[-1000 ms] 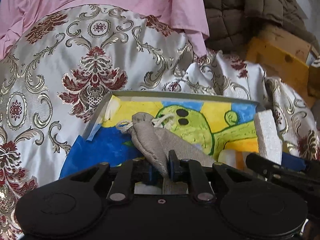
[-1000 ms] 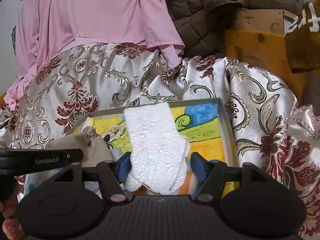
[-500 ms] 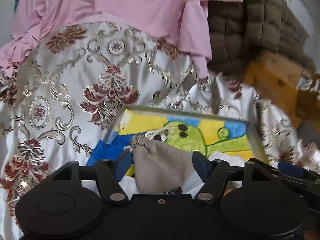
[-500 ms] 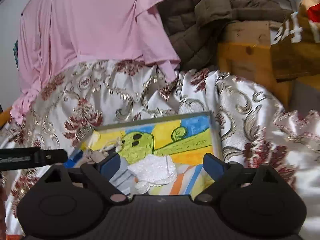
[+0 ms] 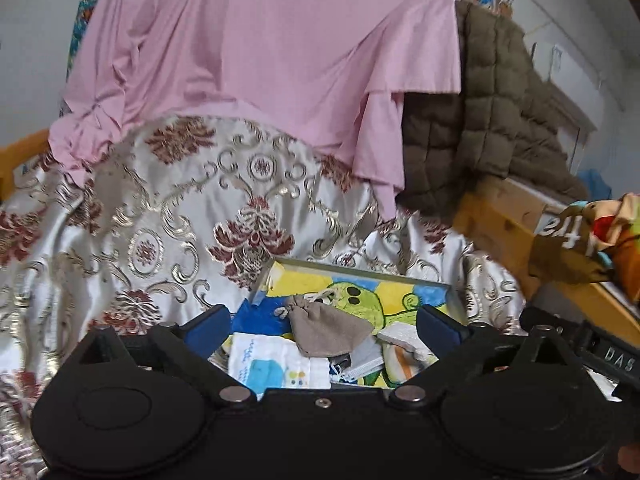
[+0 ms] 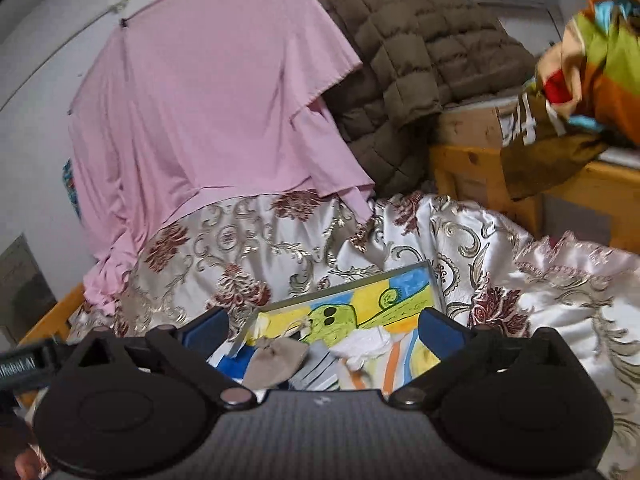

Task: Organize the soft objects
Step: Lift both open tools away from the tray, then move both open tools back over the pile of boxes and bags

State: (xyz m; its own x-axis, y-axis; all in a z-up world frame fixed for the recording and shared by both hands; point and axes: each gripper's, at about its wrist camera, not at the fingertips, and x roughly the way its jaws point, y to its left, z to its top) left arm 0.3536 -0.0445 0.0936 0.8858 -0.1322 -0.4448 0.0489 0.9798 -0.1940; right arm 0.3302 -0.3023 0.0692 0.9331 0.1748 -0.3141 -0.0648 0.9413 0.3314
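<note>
A shallow tray (image 5: 360, 270) with a painted green cartoon figure lies on the bedspread. In it rest a grey drawstring pouch (image 5: 328, 332), a white fluffy piece (image 5: 400, 336), a white cloth with blue print (image 5: 276, 364) and a grey folded item (image 5: 366, 358). My left gripper (image 5: 324, 320) hovers above and short of the tray, its jaws opening wide, nothing between the pads. In the right wrist view, the right gripper (image 6: 323, 326) is also opening, with no object in its grip, above the tray (image 6: 344, 286), the pouch (image 6: 276, 360) and the white piece (image 6: 360, 342).
A gold and red brocade bedspread (image 5: 160, 220) covers the bed. A pink garment (image 5: 260, 60) and a brown quilted jacket (image 5: 480, 140) hang behind. A wooden frame (image 5: 500, 232) and a colourful cloth (image 6: 592, 60) stand at the right.
The left gripper let go of the pouch and the right gripper released the white piece; both now lie in the tray. Both grippers drew back and upward with jaws spreading wide.
</note>
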